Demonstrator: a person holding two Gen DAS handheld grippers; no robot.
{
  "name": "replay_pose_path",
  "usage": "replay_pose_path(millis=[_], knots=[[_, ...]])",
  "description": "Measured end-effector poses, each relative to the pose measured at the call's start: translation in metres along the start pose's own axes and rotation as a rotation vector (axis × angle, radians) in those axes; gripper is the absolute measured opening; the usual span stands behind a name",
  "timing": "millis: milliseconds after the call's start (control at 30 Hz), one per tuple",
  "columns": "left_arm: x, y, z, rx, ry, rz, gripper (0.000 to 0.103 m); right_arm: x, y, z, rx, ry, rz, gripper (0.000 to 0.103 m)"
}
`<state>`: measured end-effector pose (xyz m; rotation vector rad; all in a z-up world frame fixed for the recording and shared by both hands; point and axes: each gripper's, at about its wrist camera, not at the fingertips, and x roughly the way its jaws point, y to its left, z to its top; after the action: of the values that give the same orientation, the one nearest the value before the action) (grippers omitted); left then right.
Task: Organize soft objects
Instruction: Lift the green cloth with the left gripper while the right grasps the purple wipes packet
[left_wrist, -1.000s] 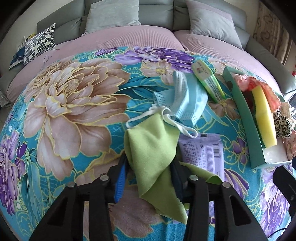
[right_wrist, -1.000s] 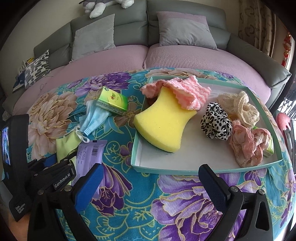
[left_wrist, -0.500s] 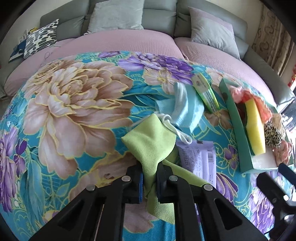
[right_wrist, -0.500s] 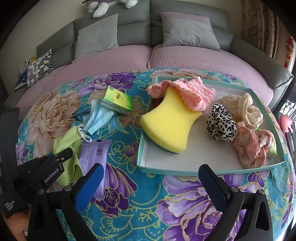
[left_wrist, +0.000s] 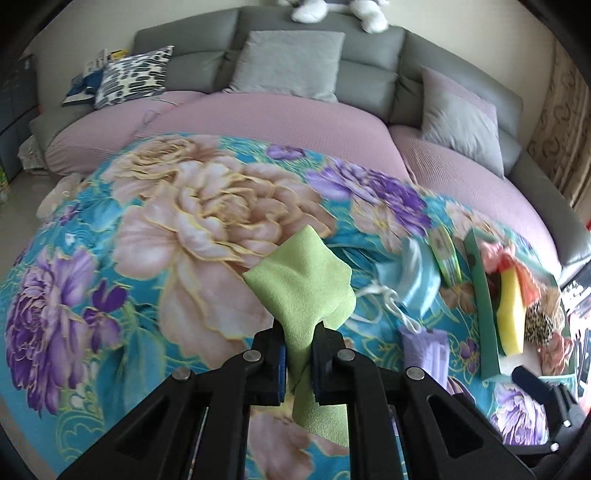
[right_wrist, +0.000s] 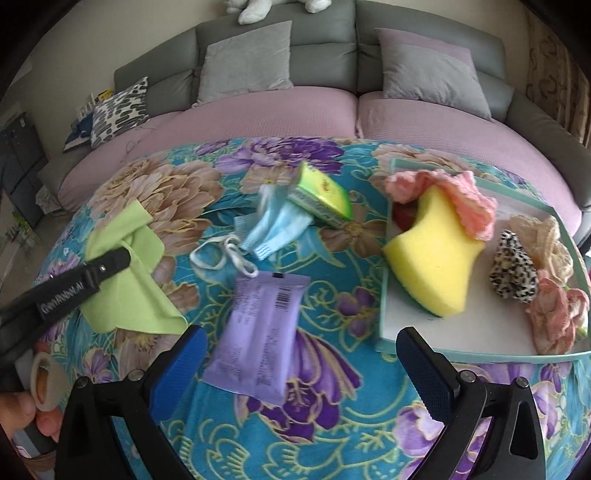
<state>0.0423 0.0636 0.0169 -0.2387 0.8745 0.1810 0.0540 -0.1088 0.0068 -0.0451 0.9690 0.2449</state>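
— Tongs status?
— My left tongs (left_wrist: 298, 363) are clamped on the green cloth (left_wrist: 301, 291), lifted off the tabletop (left_wrist: 147, 295). My right tongs (right_wrist: 301, 363) gape wide, empty, purple packet (right_wrist: 258, 343) just ahead between them.

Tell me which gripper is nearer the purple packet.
Right. The right gripper hangs open just in front of the purple packet, its near end between the jaws. The left gripper is off to the side, shut on the green cloth.
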Motion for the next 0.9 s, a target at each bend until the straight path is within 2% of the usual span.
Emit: replay_pose_path(millis=[267, 500, 567, 733, 900], knots=[[0.000, 0.019, 0.002, -0.040, 0.002, 0.011, 0.011, 0.026, 0.024, -0.005, -0.062, 0.070, -0.026, 0.103], [0.006, 0.021, 0.000, -0.042, 0.021, 0.004, 0.011, 0.045, 0.031, -0.007, -0.066, 0.103, -0.041, 0.103], [0.006, 0.021, 0.000, -0.044, 0.023, 0.004, 0.011, 0.051, 0.032, -0.007, -0.069, 0.117, -0.042, 0.098], [0.008, 0.022, -0.001, -0.049, 0.029, 0.009, 0.011, 0.058, 0.031, -0.009, -0.056, 0.144, -0.034, 0.096], [0.010, 0.020, -0.002, -0.043, 0.036, 0.007, 0.011, 0.055, 0.028, -0.007, -0.050, 0.123, -0.018, 0.077]])
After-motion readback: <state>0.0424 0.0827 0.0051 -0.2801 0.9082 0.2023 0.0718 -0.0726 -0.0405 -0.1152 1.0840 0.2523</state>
